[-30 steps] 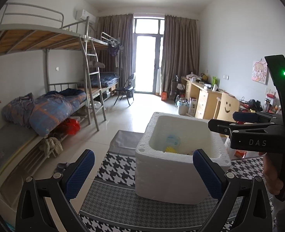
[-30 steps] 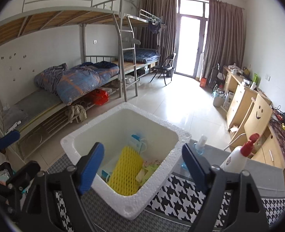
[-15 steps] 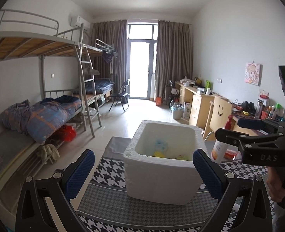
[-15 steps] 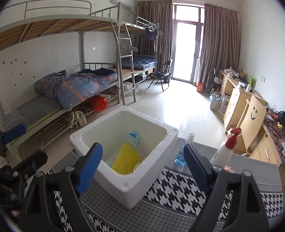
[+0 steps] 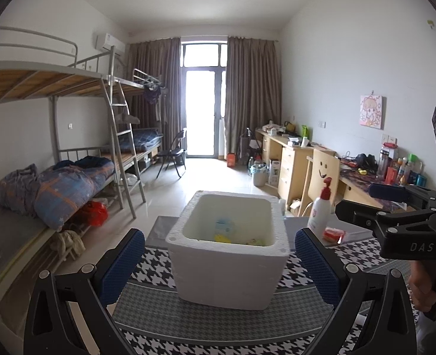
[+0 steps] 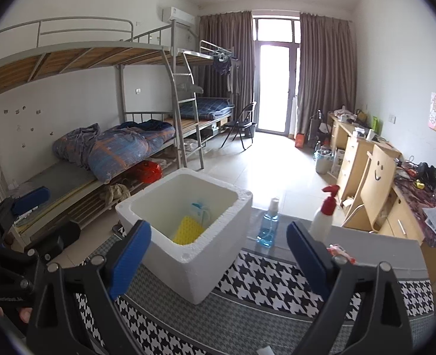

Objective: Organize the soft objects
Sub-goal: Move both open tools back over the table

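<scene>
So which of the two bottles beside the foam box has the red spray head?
The taller white bottle, standing right of the small clear bottle of blue liquid, whose cap is pale; both stand upright behind the patterned cloth.

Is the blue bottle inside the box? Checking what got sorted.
No, the blue bottle stands on the table outside the box, beside its right wall.

Both grippers pulled back from white foam box point(image 5: 228, 269); right gripper point(image 6: 218, 261) jaws opening, empty; red-capped white spray bottle point(image 5: 320, 211) now visible at 2 o'clock.
</scene>
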Motion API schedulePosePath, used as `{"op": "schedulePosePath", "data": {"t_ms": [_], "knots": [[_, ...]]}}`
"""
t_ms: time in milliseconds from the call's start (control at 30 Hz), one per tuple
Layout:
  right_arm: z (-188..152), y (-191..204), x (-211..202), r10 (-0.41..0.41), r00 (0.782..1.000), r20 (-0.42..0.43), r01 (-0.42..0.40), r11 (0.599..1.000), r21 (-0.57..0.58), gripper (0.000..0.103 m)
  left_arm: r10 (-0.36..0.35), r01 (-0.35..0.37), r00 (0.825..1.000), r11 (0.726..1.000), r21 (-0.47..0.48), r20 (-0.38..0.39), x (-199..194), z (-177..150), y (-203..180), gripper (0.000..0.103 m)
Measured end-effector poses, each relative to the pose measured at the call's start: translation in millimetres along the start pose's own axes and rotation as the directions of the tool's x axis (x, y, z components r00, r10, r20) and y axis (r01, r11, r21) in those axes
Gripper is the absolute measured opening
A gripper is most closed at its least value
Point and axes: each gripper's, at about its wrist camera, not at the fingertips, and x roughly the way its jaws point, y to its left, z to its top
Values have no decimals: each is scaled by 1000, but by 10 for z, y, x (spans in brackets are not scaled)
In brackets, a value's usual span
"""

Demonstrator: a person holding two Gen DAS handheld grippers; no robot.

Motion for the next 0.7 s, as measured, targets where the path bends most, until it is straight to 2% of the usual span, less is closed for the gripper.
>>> {"op": "schedulePosePath", "data": {"t_ms": [700], "knots": [[-412, -256, -674, -55, 997, 57, 51, 997, 58, 95, -148, 147, 989, 989, 32, 15, -256, -111, -456, 102]]}}
